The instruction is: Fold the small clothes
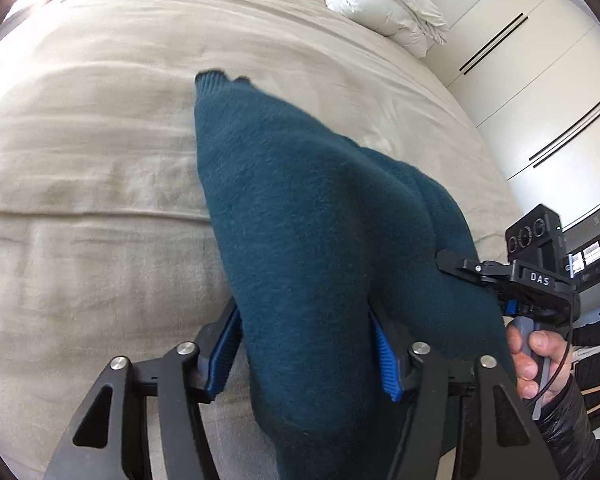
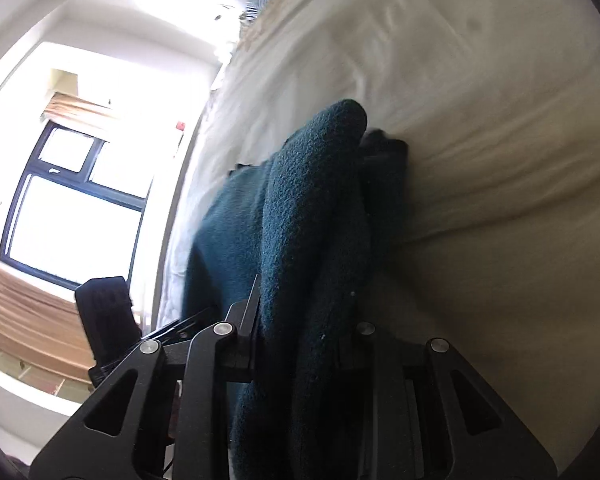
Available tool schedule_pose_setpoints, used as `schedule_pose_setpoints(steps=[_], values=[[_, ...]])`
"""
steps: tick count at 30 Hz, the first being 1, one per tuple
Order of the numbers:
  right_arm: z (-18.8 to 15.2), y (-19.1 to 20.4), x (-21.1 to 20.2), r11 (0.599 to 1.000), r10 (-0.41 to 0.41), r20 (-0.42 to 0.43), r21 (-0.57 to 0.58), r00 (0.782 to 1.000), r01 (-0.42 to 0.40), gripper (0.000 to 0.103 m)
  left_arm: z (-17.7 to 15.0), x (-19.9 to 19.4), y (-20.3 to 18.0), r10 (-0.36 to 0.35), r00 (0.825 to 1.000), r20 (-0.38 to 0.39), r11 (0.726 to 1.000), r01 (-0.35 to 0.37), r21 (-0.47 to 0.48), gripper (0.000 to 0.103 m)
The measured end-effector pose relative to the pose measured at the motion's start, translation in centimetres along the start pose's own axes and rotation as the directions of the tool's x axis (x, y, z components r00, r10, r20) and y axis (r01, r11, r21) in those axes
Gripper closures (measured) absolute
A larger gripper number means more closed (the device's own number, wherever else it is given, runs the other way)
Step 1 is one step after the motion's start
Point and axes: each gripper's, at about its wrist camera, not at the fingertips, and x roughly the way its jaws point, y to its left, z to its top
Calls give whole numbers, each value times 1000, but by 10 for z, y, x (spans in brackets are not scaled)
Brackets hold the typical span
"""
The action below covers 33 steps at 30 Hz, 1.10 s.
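Teal knit garment (image 1: 320, 216) between both grippers; window (image 2: 76, 216) only rightward.

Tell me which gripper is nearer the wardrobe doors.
Right. The right gripper clamps the teal sweater on the side toward the wardrobe doors; the left gripper grips it farther off, over the bed.

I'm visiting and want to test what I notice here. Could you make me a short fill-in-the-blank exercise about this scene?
1. Both grippers hold a knitted garment whose colour is dark ____.
2. The garment hangs over a beige ____ cover.
3. The left gripper has ribbed pads coloured ____.
4. A rolled white ____ lies near the wardrobe.

Missing words: teal; bed; blue; duvet
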Motion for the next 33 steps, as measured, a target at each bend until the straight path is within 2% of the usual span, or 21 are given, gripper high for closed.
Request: schedule_pose_setpoints(steps=[2, 3, 4, 6, 8, 10, 11, 13, 15, 16, 17, 18, 19, 20, 22, 23, 25, 26, 27, 28, 33], values=[[-1, -20, 1, 997, 54, 3, 55, 999, -54, 77, -5, -3, 3, -13, 1000, 26, 1000, 14, -25, 34], [-1, -18, -2, 997, 57, 15, 54, 998, -58, 71, -7, -5, 4, -10, 999, 38, 1000, 11, -29, 34], [-2, -14, -6, 998, 34, 24, 48, 999, -35, 64, -9, -7, 5, -9, 999, 49, 999, 10, -35, 33], [-1, -4, -13, 998, -55, 38, 28, 998, 54, 57, -12, -15, 5, -2, 998, 64, 998, 5, -57, 33], [-6, 10, -33, 987, -159, 98, -12, 982, 160, 55, -16, -30, 2, 30, 994, 100, 998, -24, -60, 35], [-14, 23, -58, 979, -193, 177, -33, 965, 202, 55, -17, -48, -2, 61, 986, 157, 997, -54, -51, 35], [-18, 26, -68, 981, -177, 204, -45, 963, 190, 55, -17, -56, -3, 62, 982, 179, 997, -54, -48, 35], [-32, 46, -84, 984, -105, 203, -121, 973, 131, 60, -15, -67, -7, 83, 973, 217, 996, -75, -46, 35], [-50, 66, -86, 971, -85, 160, -209, 983, 118, 61, -15, -71, -10, 97, 968, 233, 995, -93, -25, 35], [-60, 74, -80, 954, -121, 124, -260, 985, 150, 61, -16, -70, -10, 101, 969, 225, 995, -99, -20, 35], [-72, 82, -71, 929, -196, 125, -295, 972, 226, 61, -18, -67, -10, 98, 972, 215, 995, -97, -17, 35], [-81, 84, -67, 895, -287, 151, -309, 946, 321, 61, -18, -63, -11, 99, 974, 205, 995, -97, -17, 35], [-91, 81, -63, 873, -343, 166, -307, 925, 379, 61, -21, -61, -12, 103, 975, 197, 995, -101, -18, 35], [-95, 76, -64, 877, -350, 165, -287, 922, 384, 61, -23, -58, -12, 101, 977, 189, 995, -100, -17, 35], [-101, 66, -70, 916, -298, 140, -235, 944, 324, 61, -30, -53, -13, 101, 980, 174, 995, -99, -18, 35], [-103, 64, -71, 916, -302, 130, -234, 944, 325, 61, -31, -49, -13, 100, 981, 165, 995, -98, -20, 35], [-111, 64, -62, 885, -357, 113, -278, 927, 374, 62, -35, -43, -14, 101, 984, 146, 995, -99, -21, 35], [-114, 64, -56, 872, -376, 104, -297, 921, 389, 66, -36, -40, -15, 101, 985, 137, 995, -99, -18, 35], [-116, 65, -54, 863, -383, 104, -313, 918, 396, 77, -38, -38, -15, 99, 987, 129, 995, -98, -16, 35], [-119, 66, -52, 854, -394, 112, -322, 912, 409, 83, -40, -35, -16, 96, 988, 121, 995, -95, -15, 35], [-104, 54, -56, 894, -347, 110, -261, 931, 364, 89, -51, -28, -18, 84, 992, 96, 996, -84, -10, 36]])
